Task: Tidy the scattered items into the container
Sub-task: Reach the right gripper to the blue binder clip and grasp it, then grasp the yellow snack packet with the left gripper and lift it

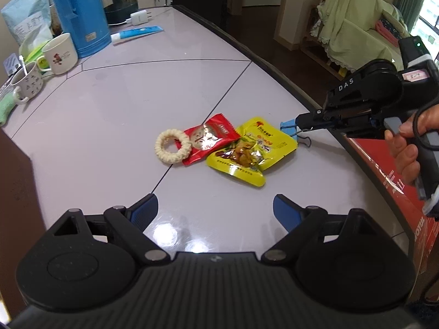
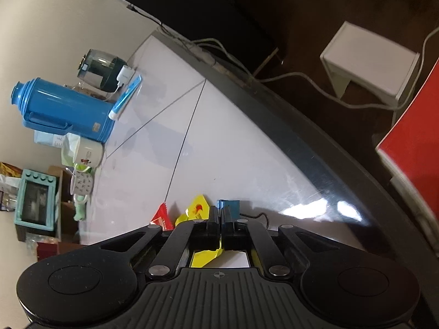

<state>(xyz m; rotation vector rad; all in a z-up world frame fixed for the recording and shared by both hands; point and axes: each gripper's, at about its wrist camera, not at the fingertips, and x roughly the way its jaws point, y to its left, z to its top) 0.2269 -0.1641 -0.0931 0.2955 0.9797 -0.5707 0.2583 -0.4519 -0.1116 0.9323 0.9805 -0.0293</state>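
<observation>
right gripper (image 1: 297,122): jaws pressed together, tip right at the blue binder clip (image 1: 287,127) by the table's (image 1: 123,104) right edge. in the right wrist view a sliver of yellow shows between the fingers, so honestly can't tell if it's pinching the clip, a packet corner, or nothing
left gripper (image 1: 216,209): wide open, holding nothing, hovering over the near edge
pile: woven ring (image 1: 172,149), red packet (image 1: 211,139) and two yellow packets (image 1: 247,156) overlapping mid-table, ring on the left end, clip on the right end touching the yellow one
key relation: pile sits straight ahead of the left gripper, between its fingers' line of sight. clip is way closer to the right one, its wire handles (image 1: 304,139) pointing back toward the right edge
long axis: pile runs left to right across the table
container: my guess is the red box (image 1: 397,175) just off the right edge, lower than the tabletop. can't see inside it
items vs container: everything i can see is on the table, none in the box
back left corner stuff: blue thermos (image 1: 79,13), mugs (image 1: 59,53), looks like clutter, not part of this
</observation>
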